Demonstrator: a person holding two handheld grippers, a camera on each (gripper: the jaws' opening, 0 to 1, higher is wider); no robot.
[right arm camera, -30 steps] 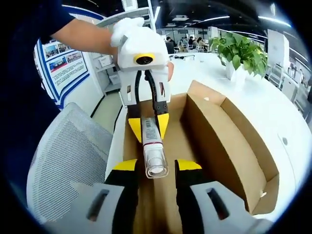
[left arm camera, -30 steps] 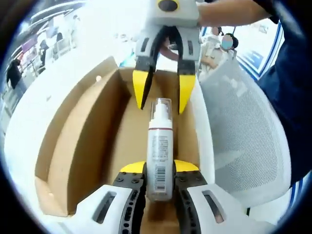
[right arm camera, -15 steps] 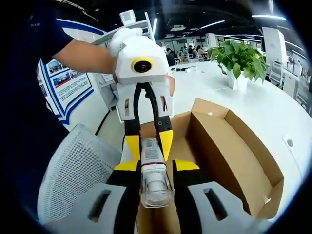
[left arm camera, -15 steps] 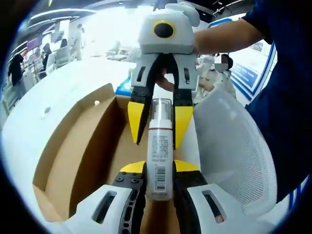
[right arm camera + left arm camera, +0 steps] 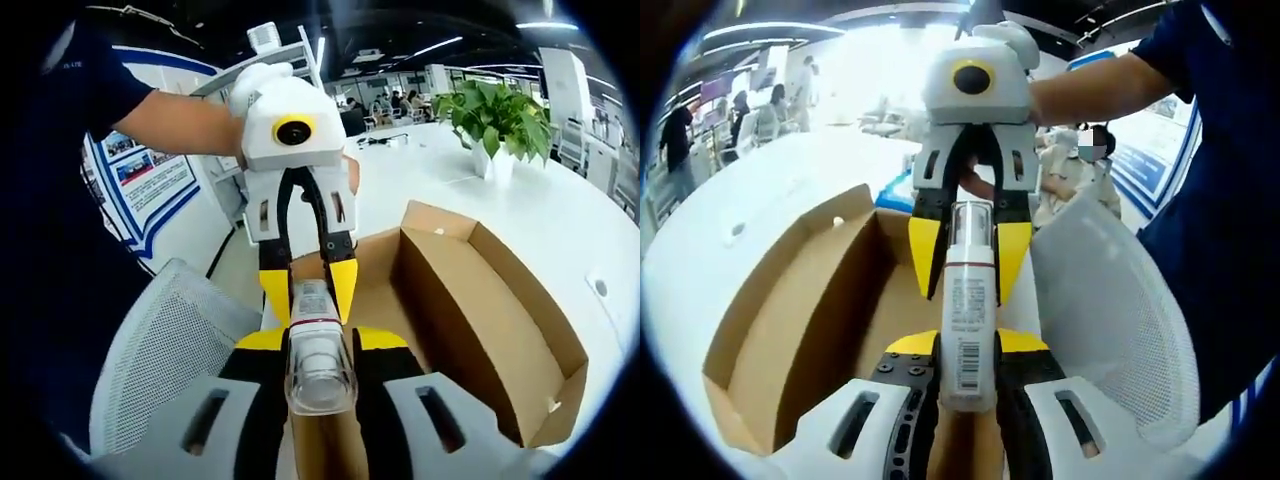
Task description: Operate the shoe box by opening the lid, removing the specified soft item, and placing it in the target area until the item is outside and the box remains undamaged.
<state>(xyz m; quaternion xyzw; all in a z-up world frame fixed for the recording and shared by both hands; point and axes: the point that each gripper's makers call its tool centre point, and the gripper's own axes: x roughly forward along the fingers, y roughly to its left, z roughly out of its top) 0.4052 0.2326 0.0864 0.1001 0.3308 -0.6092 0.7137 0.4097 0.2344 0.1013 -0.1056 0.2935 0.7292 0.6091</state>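
A white spray bottle [image 5: 968,385] with a barcode label and a clear cap [image 5: 320,378] hangs over an open brown cardboard shoe box [image 5: 790,320]. My left gripper [image 5: 967,342] is shut on the bottle's lower body. It faces the right gripper view from above, as the left gripper [image 5: 309,318]. My right gripper [image 5: 321,339] is open, and the cap end lies between its jaws with small gaps on both sides. Its yellow fingers [image 5: 925,250] flank the cap in the left gripper view. The box [image 5: 480,300] stands open on a white table, and I see nothing else inside it.
A white mesh chair [image 5: 1110,320] stands close beside the box, also seen as the chair [image 5: 160,350]. A potted plant [image 5: 500,110] sits on the white table [image 5: 560,230] beyond the box. A person's sleeve [image 5: 1220,200] is at the right.
The bottle in my left gripper has risen out of the box. The two grippers have closed the distance, so the cap end now sits between the right gripper's open jaws.
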